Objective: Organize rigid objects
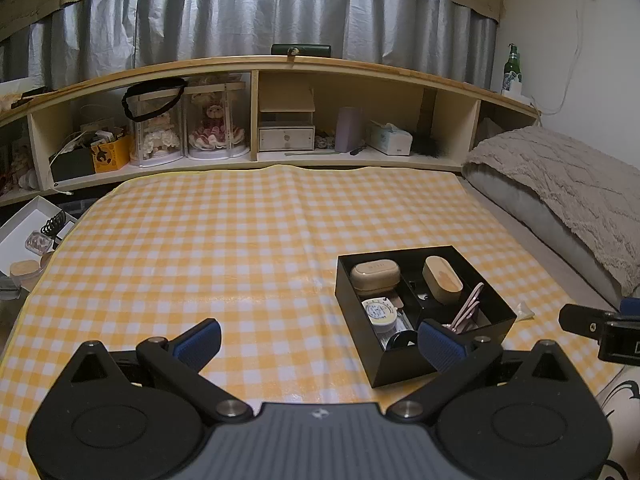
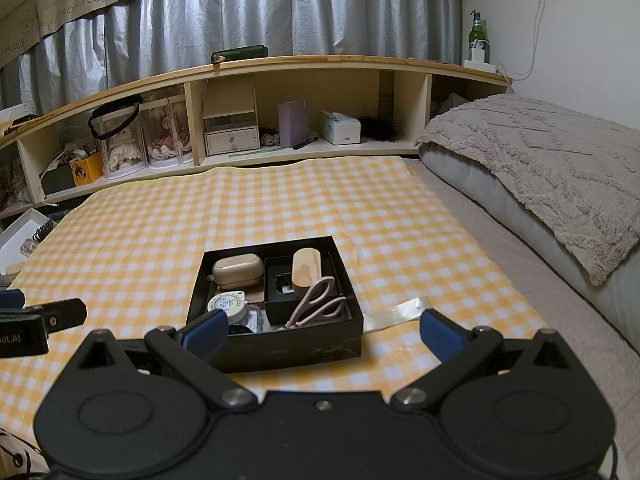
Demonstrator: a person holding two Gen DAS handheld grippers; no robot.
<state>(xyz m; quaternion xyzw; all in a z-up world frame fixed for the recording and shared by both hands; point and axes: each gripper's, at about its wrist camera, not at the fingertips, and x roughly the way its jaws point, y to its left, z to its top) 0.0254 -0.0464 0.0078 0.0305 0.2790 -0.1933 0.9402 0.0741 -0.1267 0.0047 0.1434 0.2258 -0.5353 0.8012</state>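
A black open box [image 1: 496,322] [image 2: 280,346] sits on the yellow checked cloth [image 1: 240,240] [image 2: 200,216]. It holds a beige case [image 1: 375,274] [image 2: 237,269], a wooden-lidded oval box [image 1: 442,279] [image 2: 305,270], pink scissors [image 1: 466,306] [image 2: 318,300] and a round tape measure [image 1: 380,312] [image 2: 227,305]. My left gripper [image 1: 320,344] is open and empty, left of the box. My right gripper [image 2: 324,330] is open and empty, just in front of the box.
A shelf unit [image 1: 256,120] [image 2: 240,120] with dolls, a tissue box and small drawers runs along the back. A grey pillow [image 1: 560,200] [image 2: 540,184] lies right. A white tray [image 1: 28,232] with small items sits far left. A strip of tape [image 2: 396,312] lies beside the box.
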